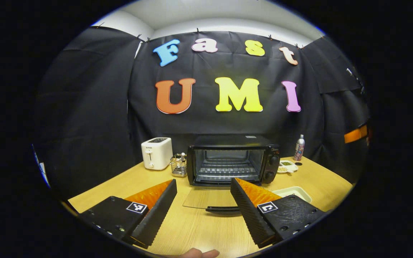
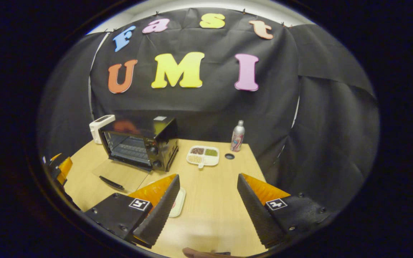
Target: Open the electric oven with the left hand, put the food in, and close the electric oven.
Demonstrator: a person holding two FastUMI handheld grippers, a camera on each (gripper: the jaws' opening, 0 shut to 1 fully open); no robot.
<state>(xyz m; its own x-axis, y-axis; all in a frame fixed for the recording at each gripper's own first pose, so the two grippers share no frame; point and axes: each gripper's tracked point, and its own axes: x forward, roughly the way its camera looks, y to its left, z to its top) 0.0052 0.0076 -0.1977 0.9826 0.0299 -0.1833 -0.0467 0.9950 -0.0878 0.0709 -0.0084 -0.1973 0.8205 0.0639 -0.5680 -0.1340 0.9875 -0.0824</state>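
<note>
Oven [image 1: 232,160] at desk [image 1: 199,229] rear, door [image 1: 210,197] down flat. Both tongs, left [image 1: 203,211] and right [image 2: 208,209], released, empty. Next: right takes dish [image 2: 176,202] by its left finger, into oven.

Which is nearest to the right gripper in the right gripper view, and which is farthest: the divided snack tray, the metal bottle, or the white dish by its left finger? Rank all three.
1. White dish, partly hidden behind the left finger of the right gripper.
2. Divided snack tray, mid-table, right of the oven.
3. Metal bottle, at the table's back edge by the cloth wall.
</note>
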